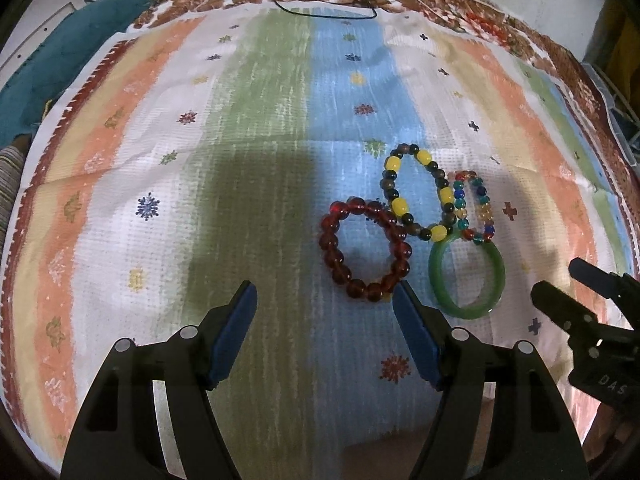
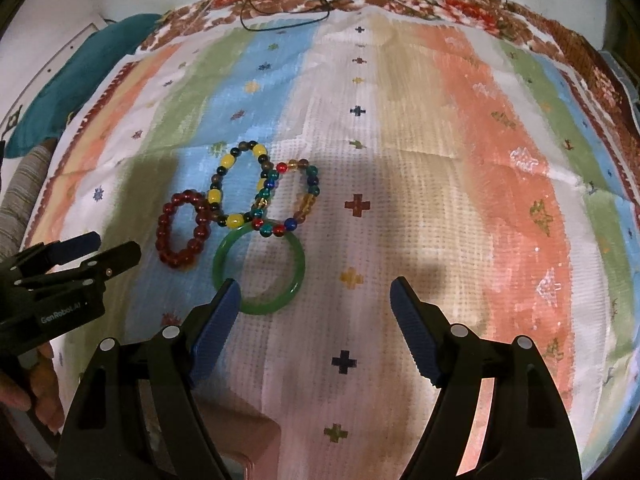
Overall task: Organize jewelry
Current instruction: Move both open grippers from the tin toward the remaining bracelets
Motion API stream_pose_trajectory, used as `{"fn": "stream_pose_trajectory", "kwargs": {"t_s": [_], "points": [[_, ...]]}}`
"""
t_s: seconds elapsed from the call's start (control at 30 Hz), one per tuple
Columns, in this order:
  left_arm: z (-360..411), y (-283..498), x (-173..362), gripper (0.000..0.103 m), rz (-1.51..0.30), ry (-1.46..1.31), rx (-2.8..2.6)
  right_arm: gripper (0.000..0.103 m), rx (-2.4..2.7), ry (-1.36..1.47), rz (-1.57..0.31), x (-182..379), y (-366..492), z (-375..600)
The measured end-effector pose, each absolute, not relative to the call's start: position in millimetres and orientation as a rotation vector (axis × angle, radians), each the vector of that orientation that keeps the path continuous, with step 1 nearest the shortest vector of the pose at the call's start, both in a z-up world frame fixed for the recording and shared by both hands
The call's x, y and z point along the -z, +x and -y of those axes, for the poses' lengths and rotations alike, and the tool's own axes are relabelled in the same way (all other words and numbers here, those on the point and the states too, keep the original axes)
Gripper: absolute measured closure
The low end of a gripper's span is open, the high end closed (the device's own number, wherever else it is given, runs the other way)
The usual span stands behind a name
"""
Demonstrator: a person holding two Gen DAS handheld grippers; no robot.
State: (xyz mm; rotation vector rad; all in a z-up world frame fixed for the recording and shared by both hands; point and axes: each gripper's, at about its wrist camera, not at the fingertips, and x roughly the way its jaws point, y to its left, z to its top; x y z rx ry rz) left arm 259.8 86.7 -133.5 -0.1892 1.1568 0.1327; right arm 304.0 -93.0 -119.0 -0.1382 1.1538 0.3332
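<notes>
Several bracelets lie together on a striped cloth (image 1: 168,208). A dark red bead bracelet (image 1: 335,249) (image 2: 165,248) is leftmost. A yellow-and-dark bead bracelet (image 1: 400,205) (image 2: 234,220) overlaps a multicoloured bead bracelet (image 1: 460,202) (image 2: 304,204). A green bangle (image 1: 496,276) (image 2: 260,304) lies nearest. My left gripper (image 1: 325,296) is open, its right finger by the red bracelet and bangle; it shows at left in the right wrist view (image 2: 110,246). My right gripper (image 2: 314,290) is open, its left finger over the bangle's near rim; it shows at right in the left wrist view (image 1: 560,280).
A black cord (image 1: 320,12) (image 2: 280,20) lies at the cloth's far edge on a floral cover (image 1: 460,0). A teal fabric bundle (image 1: 48,64) (image 2: 60,92) sits at far left. A hand (image 2: 36,392) holds the left gripper.
</notes>
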Motion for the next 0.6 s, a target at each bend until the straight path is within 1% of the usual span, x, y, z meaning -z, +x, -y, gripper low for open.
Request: {"fn": "stream_pose_trajectory", "kwargs": {"t_s": [0.3,0.5,0.53,0.6], "points": [[-90.3,271.9,149.9,0.033,-1.196,-0.163,-0.126,0.026,-0.332,-0.168,-1.179,133.7,312.4,85.3],[-95.0,279.2,157.0,0.036,-1.202,-0.171,-0.121,0.026,-0.343,-0.189,-1.195,142.8,316.1,80.5],[-94.9,279.7,158.5,0.038,-1.205,-0.17,-0.117,0.026,-0.342,-0.188,-1.197,143.8,316.8,80.6],[-93.7,280.8,161.4,0.041,-1.211,-0.158,-0.115,0.032,-0.335,-0.183,-1.21,148.4,319.0,81.1]]}}
